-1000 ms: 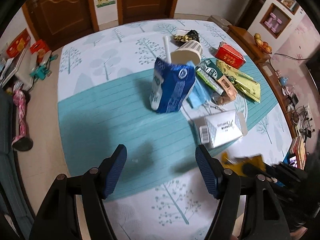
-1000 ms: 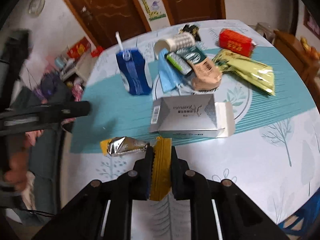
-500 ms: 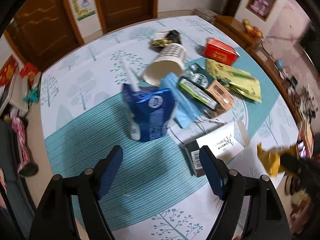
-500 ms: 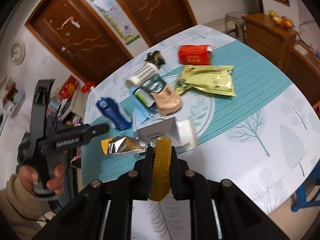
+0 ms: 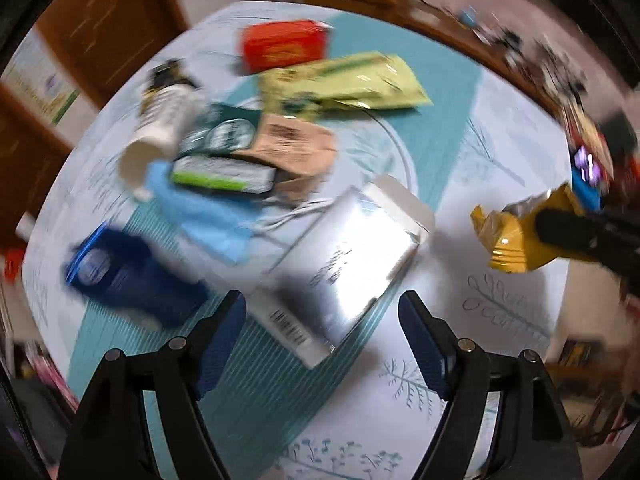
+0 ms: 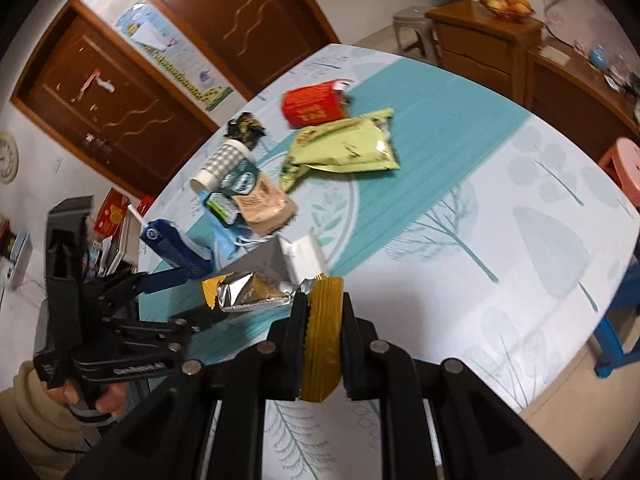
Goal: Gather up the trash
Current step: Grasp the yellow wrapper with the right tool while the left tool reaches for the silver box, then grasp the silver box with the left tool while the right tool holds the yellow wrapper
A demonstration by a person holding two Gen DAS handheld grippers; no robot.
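Two grippers in play. Right gripper (image 6: 322,322) is clamped on a yellow wrapper (image 6: 256,290), lifted clear of the table (image 6: 500,200). Left gripper (image 5: 322,318) has jaws wide apart, nothing gripped, over the white box (image 5: 344,264); whether the box's open end flap hides anything inside is unclear. Paper cup (image 6: 222,160) lies on its side, interior unreadable. Left view is motion-blurred: blue carton (image 5: 128,280), mask (image 5: 200,216), labels all smeared. Only the right view shows the hand (image 6: 102,394) on the left tool and sharp red box (image 6: 314,104) and green bag (image 6: 346,148).
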